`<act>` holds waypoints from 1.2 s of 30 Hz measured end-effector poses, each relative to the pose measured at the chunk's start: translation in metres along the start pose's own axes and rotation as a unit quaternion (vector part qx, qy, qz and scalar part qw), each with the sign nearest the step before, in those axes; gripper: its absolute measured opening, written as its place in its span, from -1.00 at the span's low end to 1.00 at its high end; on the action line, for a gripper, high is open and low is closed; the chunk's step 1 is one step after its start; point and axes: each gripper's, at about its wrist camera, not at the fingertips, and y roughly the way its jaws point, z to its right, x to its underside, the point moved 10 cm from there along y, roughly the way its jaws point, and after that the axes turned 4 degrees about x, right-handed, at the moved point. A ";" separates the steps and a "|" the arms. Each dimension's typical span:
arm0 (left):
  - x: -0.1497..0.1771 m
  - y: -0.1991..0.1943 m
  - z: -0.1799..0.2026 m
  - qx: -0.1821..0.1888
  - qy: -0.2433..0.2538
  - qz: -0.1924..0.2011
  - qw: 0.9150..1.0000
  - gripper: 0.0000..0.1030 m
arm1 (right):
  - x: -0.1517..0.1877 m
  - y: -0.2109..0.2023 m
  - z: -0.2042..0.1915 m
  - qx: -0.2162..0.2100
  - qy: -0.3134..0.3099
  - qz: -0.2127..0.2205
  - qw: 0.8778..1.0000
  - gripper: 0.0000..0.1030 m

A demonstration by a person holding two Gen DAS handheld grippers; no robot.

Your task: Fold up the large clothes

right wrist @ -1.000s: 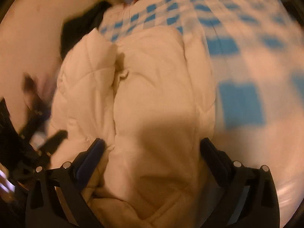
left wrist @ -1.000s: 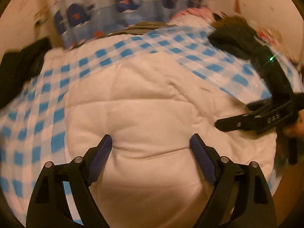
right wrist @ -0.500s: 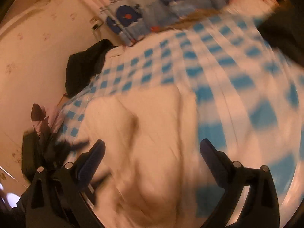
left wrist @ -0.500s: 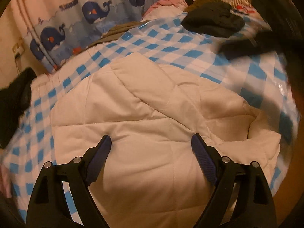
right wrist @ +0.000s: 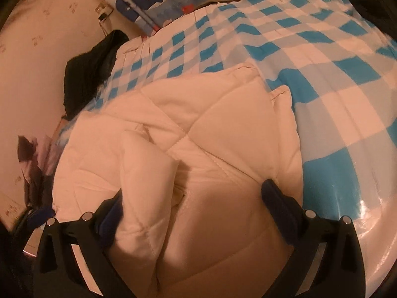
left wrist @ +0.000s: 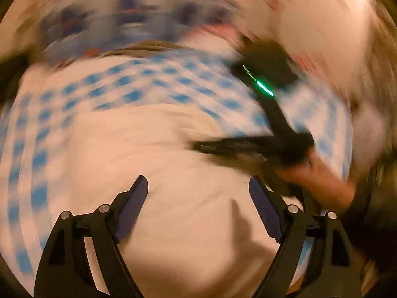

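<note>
My left gripper [left wrist: 198, 206] hangs over a cream quilted garment [left wrist: 153, 173], a large puffy piece with stitched diamond panels. Its jaws stand wide apart, blue pads facing each other, with nothing pinched between them; the cloth lies below them. This view is heavily smeared, so fine detail is lost.

The garment lies bunched on a bed covered by a blue and white checked sheet [right wrist: 310, 57]. In the right wrist view it fills the lower middle, with the sheet spreading out behind it and to its right. A thick fold [right wrist: 146, 173] of the garment rises on the left side of that view.

My right gripper [right wrist: 192, 198] is also spread wide, pressed down into the garment. The raised fold partly covers the left finger [right wrist: 111, 217]; the right finger [right wrist: 275, 198] sits against the garment's outer edge. Quilted cloth bulges up between the two fingers, but they stand far apart and do not squeeze it.

From the left wrist view, the right gripper [left wrist: 223, 146] shows as a dark blurred bar reaching across the garment from the right, with a green light [left wrist: 264, 88] above it and a hand [left wrist: 317, 181] behind it.

A dark garment [right wrist: 91, 69] lies heaped at the bed's far left edge beside a pale wall [right wrist: 37, 62]. A cloth printed with blue whales [right wrist: 153, 0] hangs behind the bed.
</note>
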 end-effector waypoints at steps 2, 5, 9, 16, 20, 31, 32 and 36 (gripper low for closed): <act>0.009 -0.002 -0.021 0.018 -0.026 0.005 0.999 0.55 | 0.002 0.003 -0.003 -0.017 0.034 0.008 0.999 0.90; 0.010 -0.002 -0.033 -0.033 0.000 -0.013 0.999 0.62 | 0.007 0.011 -0.028 -0.013 0.059 0.021 0.998 0.91; 0.016 -0.017 -0.056 -0.068 0.008 -0.035 0.997 0.75 | 0.016 0.037 -0.076 -0.057 0.067 0.027 0.996 0.91; 0.036 -0.013 -0.075 -0.092 -0.002 -0.028 0.995 0.80 | 0.006 0.048 -0.096 0.003 -0.079 -0.038 0.996 0.90; 0.035 0.007 -0.067 -0.102 0.005 -0.018 0.995 0.84 | 0.010 0.054 -0.075 0.006 -0.063 -0.010 0.998 0.91; 0.038 -0.030 -0.110 -0.107 -0.064 -0.014 0.992 0.84 | 0.009 0.031 -0.077 0.032 -0.035 -0.036 0.998 0.90; 0.040 -0.028 -0.109 -0.115 -0.056 -0.017 0.992 0.85 | 0.010 0.019 -0.080 0.038 -0.028 -0.025 0.999 0.90; 0.041 -0.026 -0.108 -0.119 -0.056 -0.014 0.991 0.85 | 0.028 -0.001 -0.080 0.063 -0.030 0.008 0.997 0.90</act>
